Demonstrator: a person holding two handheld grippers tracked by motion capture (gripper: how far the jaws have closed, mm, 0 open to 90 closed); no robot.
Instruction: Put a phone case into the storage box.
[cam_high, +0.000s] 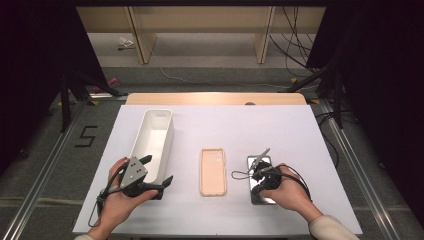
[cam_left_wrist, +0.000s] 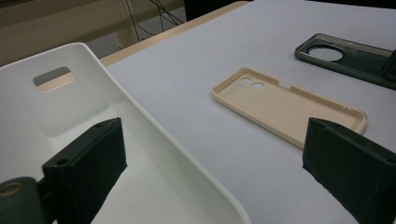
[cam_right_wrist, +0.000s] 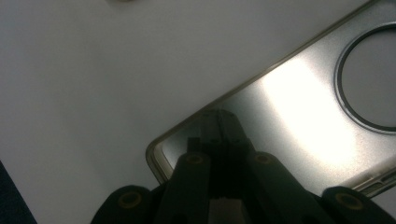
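A beige phone case (cam_high: 213, 171) lies hollow side up in the middle of the table, also seen as the beige case (cam_left_wrist: 289, 105). A dark phone case (cam_high: 260, 184) with a round camera hole lies to its right, and reads as the dark case (cam_left_wrist: 348, 56) and the dark case (cam_right_wrist: 299, 102). My right gripper (cam_high: 257, 167) is over it, shut, with the tips (cam_right_wrist: 219, 119) meeting at the case's long rim; whether they pinch the rim I cannot tell. My left gripper (cam_high: 159, 171) is open wide at the near end of the white bin (cam_high: 152, 140), one jaw over the bin, the other over the table.
The white bin (cam_left_wrist: 154, 135) is empty and has a handle slot in its far wall. A white sheet (cam_high: 235, 125) covers the table, with a wooden strip at the far edge. Cables trail from both grippers. Beyond the table lie floor, cables and furniture legs.
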